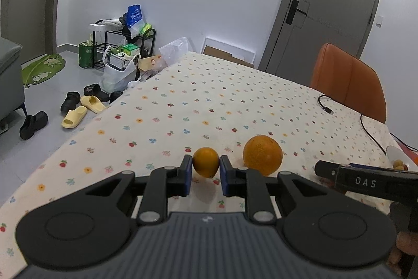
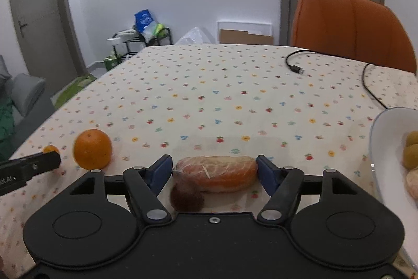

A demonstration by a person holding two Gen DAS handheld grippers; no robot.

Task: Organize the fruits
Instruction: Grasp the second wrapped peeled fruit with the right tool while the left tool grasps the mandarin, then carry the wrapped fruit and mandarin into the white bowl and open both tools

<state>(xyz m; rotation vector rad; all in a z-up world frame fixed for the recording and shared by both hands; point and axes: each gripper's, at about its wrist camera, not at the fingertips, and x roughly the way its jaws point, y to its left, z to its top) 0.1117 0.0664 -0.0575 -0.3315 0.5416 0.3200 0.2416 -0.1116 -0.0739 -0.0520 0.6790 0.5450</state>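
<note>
Fruits on a table covered in a white cloth printed with small flowers and cherries (image 1: pixel 183 101):

Small round orange citrus (image 1: pixel 205 161), near edge of the table, held between the blue pads (image 1: pixel 187 174) of the left gripper (image 1: pixel 205 175); both pads touch its sides, jaws clamped on it. Whether it is lifted off the cloth cannot be told.

Large round orange (image 1: pixel 262 155), just right of the small citrus and apart from it, resting on the cloth, untouched. In the right wrist view the same orange (image 2: pixel 92 149) sits at the left, with the small citrus (image 2: pixel 51 149) beyond it behind the black left gripper.

Oblong orange-pink fruit wrapped in clear plastic film (image 2: pixel 216 173), lying crosswise between the blue pads of the right gripper (image 2: pixel 214 173); the left pad is close against its end, the right pad at or just beside the other end; jaws wide, contact cannot be told for certain.

Dark brown round fruit (image 2: pixel 187 197), near side of the wrapped one, touching it, partly hidden by the gripper body.

White bowl (image 2: pixel 378 137), right edge, holding yellow-green round fruits (image 2: pixel 412 153) and a pale orange one (image 2: pixel 412 183), cut off by the frame.

Black cable with a plug end (image 2: pixel 295 67), far right of the table. Orange padded chair (image 2: pixel 350 25) behind the far right edge
</note>
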